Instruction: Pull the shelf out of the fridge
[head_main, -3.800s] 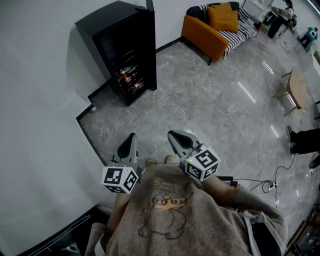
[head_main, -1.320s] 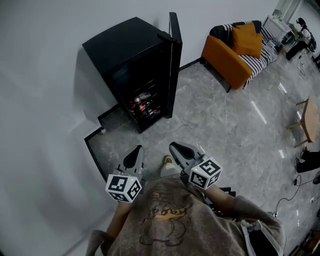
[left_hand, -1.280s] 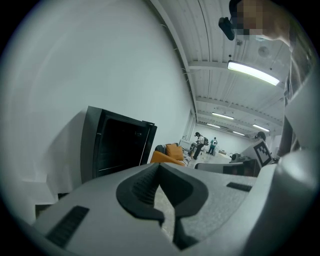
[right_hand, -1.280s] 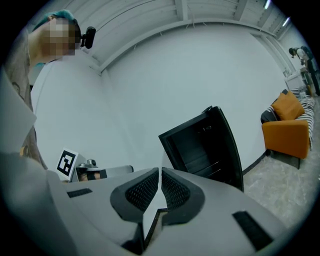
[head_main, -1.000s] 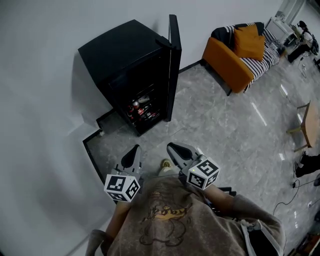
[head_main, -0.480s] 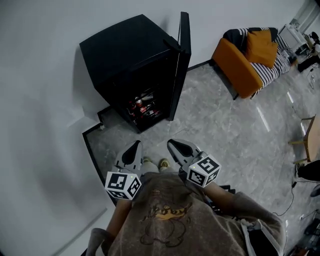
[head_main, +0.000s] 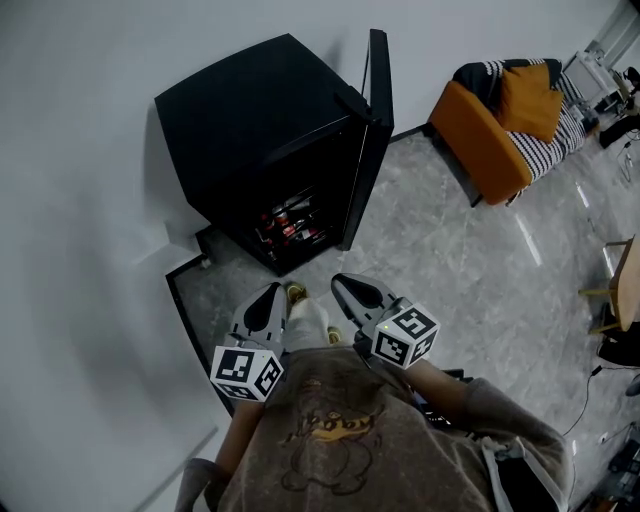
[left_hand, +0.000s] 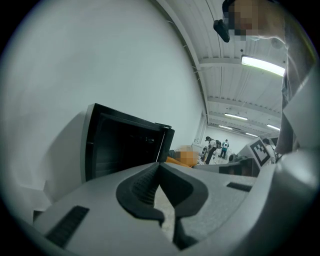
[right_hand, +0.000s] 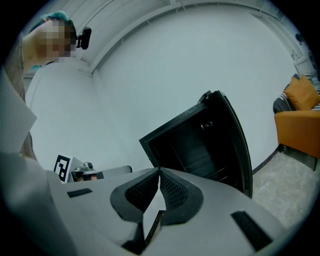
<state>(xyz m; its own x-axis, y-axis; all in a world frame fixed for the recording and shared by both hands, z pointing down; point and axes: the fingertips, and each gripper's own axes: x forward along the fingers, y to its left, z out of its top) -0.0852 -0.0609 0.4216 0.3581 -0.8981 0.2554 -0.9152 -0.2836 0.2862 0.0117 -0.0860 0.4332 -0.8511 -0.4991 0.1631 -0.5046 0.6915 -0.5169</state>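
While the left gripper (head_main: 264, 302) and right gripper (head_main: 351, 291) hang clenched on nothing at lower centre, the shelf (head_main: 298, 236) sits inside the open fridge (head_main: 250, 130) at upper centre (loaded with cans (head_main: 284, 214), so probably heavy), likely stiff and best gripped by its front edge.

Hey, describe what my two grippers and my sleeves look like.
The left gripper and right gripper have pale grey moulded shells tapering to a point, with dark ribbed pads lining the fingers. Each carries a white cube printed with black square markers. The sleeves are greyish-brown, part of a sweatshirt with a cartoon print.
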